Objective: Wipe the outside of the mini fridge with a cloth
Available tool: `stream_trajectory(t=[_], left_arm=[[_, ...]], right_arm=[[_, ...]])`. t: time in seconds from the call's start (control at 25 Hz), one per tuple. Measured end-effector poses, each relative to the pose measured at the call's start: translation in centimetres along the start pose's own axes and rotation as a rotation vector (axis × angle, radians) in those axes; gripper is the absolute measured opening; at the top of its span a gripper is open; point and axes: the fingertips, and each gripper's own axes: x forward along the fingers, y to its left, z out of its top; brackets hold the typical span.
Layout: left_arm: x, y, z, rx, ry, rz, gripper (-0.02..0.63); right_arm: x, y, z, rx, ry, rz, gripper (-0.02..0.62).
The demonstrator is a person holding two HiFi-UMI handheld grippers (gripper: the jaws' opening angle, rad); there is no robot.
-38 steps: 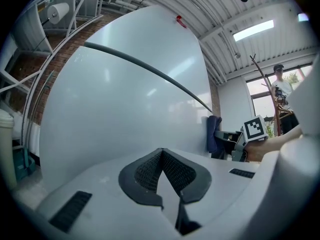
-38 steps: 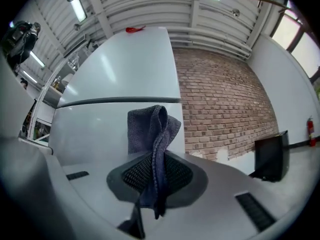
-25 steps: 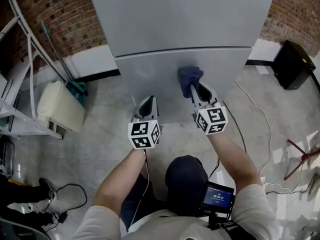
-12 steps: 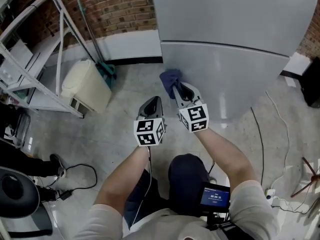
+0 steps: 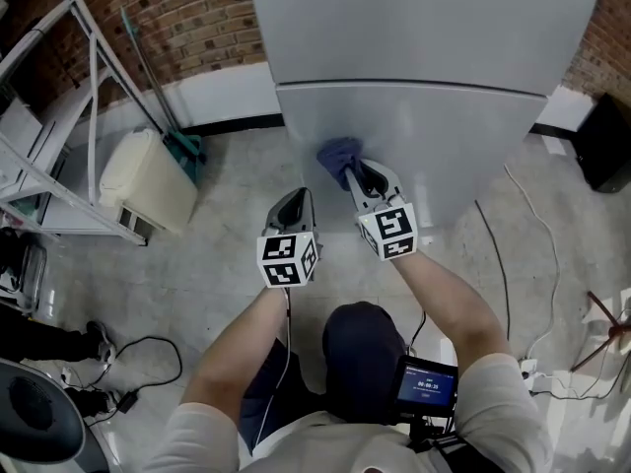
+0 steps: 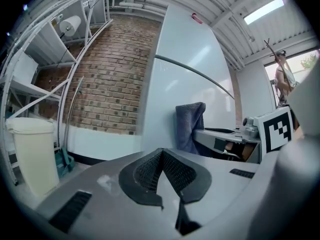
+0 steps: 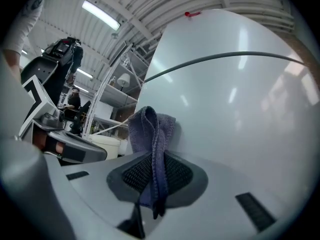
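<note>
- My right tool [image 5: 359, 172] sits just right of centre in the head view, its jaws closed on the cloth [image 5: 339, 155], a dark blue one.
- In the right gripper view a fold of the cloth runs down between the two black pads. The rest bunches up above them, at the middle of the frame.
- The bunched end of the cloth lies against the mini fridge [image 5: 424, 47]. It is on the lower door, below the horizontal seam and near the door's left edge as the head view shows it.
- The fridge is pale grey and fills the upper middle and upper right of the head view.
- My left tool [image 5: 295, 203] is just left of centre in the head view, beside the right one and clear of the fridge. Its jaws are together with nothing between them, and the pads meet in a narrow V in the left gripper view.
- The left gripper view shows the cloth and the right tool at centre right, in front of the fridge door.
- A cream bin [image 5: 146, 180] stands on the concrete floor [image 5: 197, 264] at the left of the head view, with a teal dustpan [image 5: 184, 152] beside it against the brick wall [image 5: 187, 13].
- A white metal rack [image 5: 59, 136] takes up the far left.
- A white cable [image 5: 537, 254] trails over the floor at the right.
</note>
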Motion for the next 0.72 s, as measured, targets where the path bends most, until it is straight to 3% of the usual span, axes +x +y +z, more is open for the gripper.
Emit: stream_trajectory(t=[0.72], left_arm=[[7.3,-11.3,-2.4,0.017,0.043,-0.191,-0.009]], right_arm=[[-11.6,-17.5,-4.2,0.026,0.037,-0.309,0.061]])
